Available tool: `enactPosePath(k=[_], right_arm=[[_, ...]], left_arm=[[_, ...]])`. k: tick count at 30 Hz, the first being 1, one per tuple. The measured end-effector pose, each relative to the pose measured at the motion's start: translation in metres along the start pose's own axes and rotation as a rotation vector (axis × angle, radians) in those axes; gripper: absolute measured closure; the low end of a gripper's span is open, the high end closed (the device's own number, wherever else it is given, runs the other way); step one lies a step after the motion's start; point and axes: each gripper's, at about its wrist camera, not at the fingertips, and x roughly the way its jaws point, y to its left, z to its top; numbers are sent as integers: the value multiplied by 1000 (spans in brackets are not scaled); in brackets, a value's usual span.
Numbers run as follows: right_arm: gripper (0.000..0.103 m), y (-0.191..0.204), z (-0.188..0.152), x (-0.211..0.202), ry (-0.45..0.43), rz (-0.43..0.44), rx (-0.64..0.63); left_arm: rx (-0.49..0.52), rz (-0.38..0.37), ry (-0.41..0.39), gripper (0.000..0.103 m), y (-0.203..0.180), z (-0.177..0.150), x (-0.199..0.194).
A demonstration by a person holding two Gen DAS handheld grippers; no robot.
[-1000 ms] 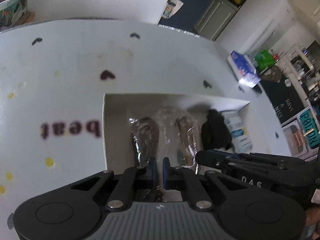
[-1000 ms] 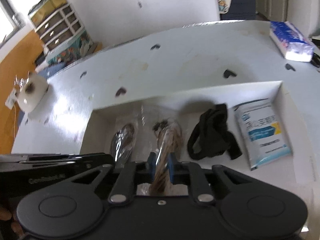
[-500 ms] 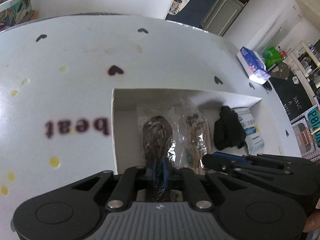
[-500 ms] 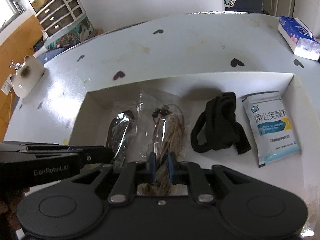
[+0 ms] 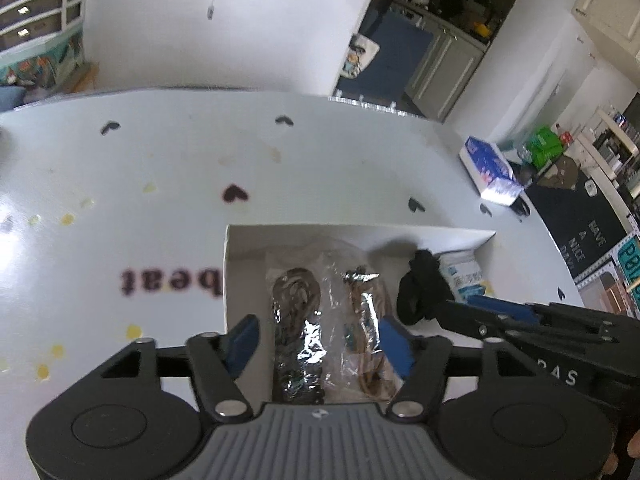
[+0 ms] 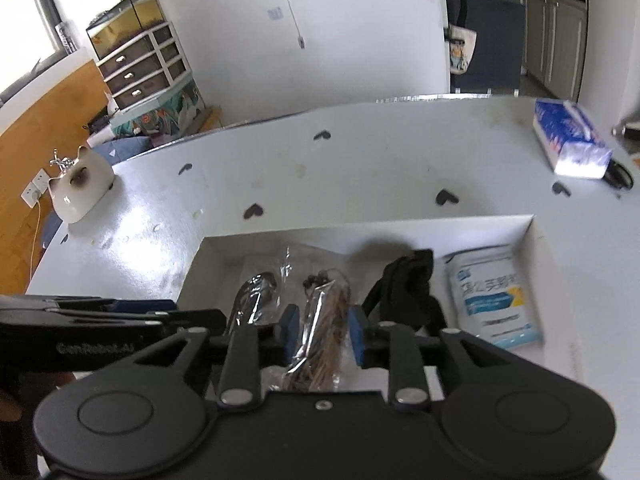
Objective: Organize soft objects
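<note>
A shallow white box (image 5: 256, 240) (image 6: 224, 248) lies on the table. In it lie a clear bag with a dark item (image 5: 298, 320) (image 6: 256, 296), a clear bag with a brown item (image 5: 366, 320) (image 6: 324, 320), a black cloth (image 5: 422, 288) (image 6: 408, 292) and a white-blue packet (image 5: 466, 278) (image 6: 492, 296). My left gripper (image 5: 320, 342) is open above the two bags. My right gripper (image 6: 322, 332) is open, its jaws either side of the brown bag, apart from it.
A blue-white tissue pack (image 5: 490, 170) (image 6: 570, 142) lies at the table's far right. A white cat figurine (image 6: 78, 184) stands at the far left edge. The tablecloth (image 5: 160, 184) has heart prints and the word "beat" (image 5: 172, 280).
Both grippers have opened and let go of the bags, which now lie in the box. Both have lifted and pulled back, showing more of the room.
</note>
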Motion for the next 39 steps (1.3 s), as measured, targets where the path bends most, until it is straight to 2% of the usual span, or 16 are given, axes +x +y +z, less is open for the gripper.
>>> enactPosePath(k=[1,4,6,8,9,16,19,21,31,39], right_arm=[[64,-1,0,-4,-9,0,-7],[58,-5,-2,-16,-42,-1,-28],[53,-9,-3,-25,-62,-2,-37],[48,-12,-3,-33,-77,-3,-44],[46,-14,-3,-37,-87,-5,-48],[27,-18,-8,-59,-138,-18,-83],[16,-16,-13,-69,-161,-28,-85],[4,-13,-17,-75,-175,-39,-86],[0,12,-45,-114,-266,-118,-73],[0,35,-81,-152,-333,-177,-49]], left_arm=[[1,9,-16,26,-3,-1,-4],[-3,26,-57,21,-11,-4,-16],[-9,36,-78,15,-15,-8,-24],[-17,52,-97,3,-19,-12,-31],[-20,62,-107,2,-20,-13,-35],[-31,97,-154,0,-18,-26,-57],[-31,98,-180,0,-15,-32,-69],[-22,99,-198,0,-13,-35,-77],[26,83,-272,0,1,-67,-128],[40,59,-293,0,13,-97,-161]])
